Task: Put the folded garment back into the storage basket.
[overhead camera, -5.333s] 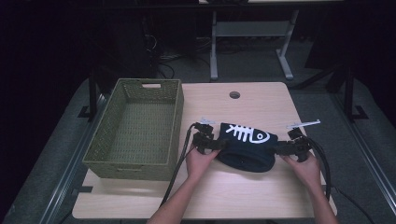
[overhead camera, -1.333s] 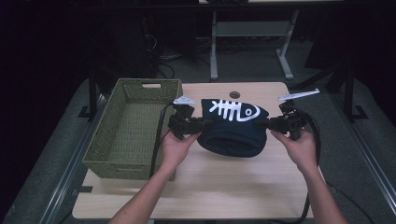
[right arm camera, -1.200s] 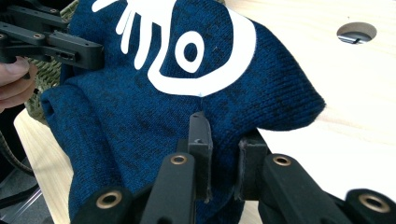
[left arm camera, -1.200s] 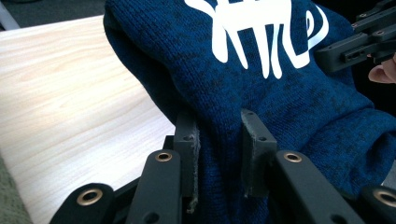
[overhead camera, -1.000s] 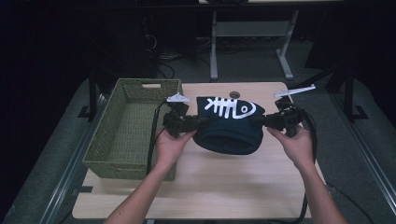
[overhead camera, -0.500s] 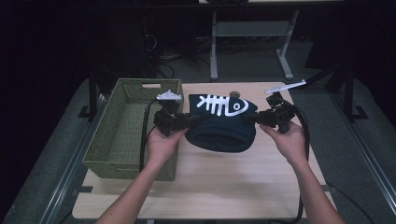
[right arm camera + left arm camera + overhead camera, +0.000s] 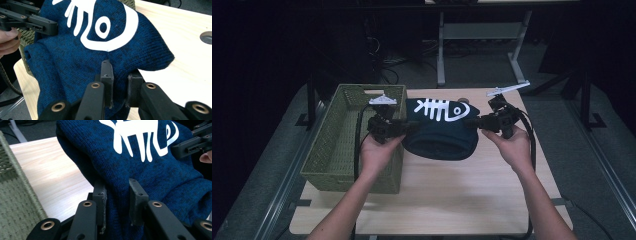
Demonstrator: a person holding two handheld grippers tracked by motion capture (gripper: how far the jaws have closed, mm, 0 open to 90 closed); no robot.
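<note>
Sweater (image 7: 439, 135) is the big blue thing here, with a white fish bone picture on top. It hangs in the air above the table (image 7: 462, 195), just beside the basket (image 7: 337, 145). It is folded into a thick bundle, so it sags a bit in the middle. Two hands hold it up from both ends, one gripper on each side, so the folds do not fall open. I think it is on its way into the green basket, which sits at the left of the table. The left gripper (image 7: 117, 195) is shut tight on a thick fold of the sweater, with blue cloth squeezed between its jaws. The right gripper (image 7: 120, 75) is shut tight on the other end the same way
</note>
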